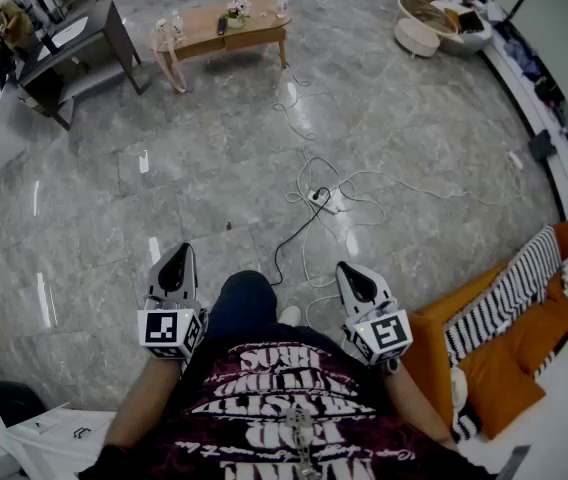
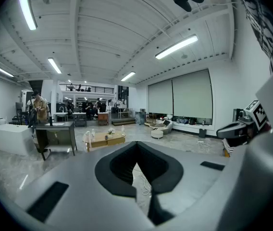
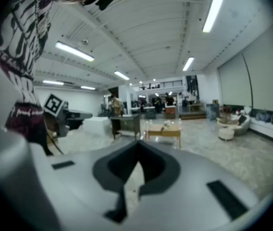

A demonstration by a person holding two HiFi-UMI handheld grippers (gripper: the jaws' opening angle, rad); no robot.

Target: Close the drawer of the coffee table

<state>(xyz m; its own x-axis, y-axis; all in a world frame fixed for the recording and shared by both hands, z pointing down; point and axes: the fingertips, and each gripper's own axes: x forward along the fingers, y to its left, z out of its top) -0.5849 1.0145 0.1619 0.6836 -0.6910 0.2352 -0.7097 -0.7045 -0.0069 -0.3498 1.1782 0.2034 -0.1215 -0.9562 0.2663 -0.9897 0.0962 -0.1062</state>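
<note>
Task not begun. Coffee table point(image 1: 222, 28) sits upper centre of head view, well apart from person; drawer too small to read. Left gripper point(image 1: 178, 256) and right gripper point(image 1: 348, 271) low in frame, jaws pressed together, empty.

coffee table point(image 1: 249, 38): light wood | floor point(image 1: 164, 178): grey marble | sofa point(image 1: 512, 366): orange | blanket point(image 1: 499, 303): black-white stripes

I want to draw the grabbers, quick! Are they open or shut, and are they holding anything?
Left gripper: shut, holding nothing.
Right gripper: shut, holding nothing.
</note>
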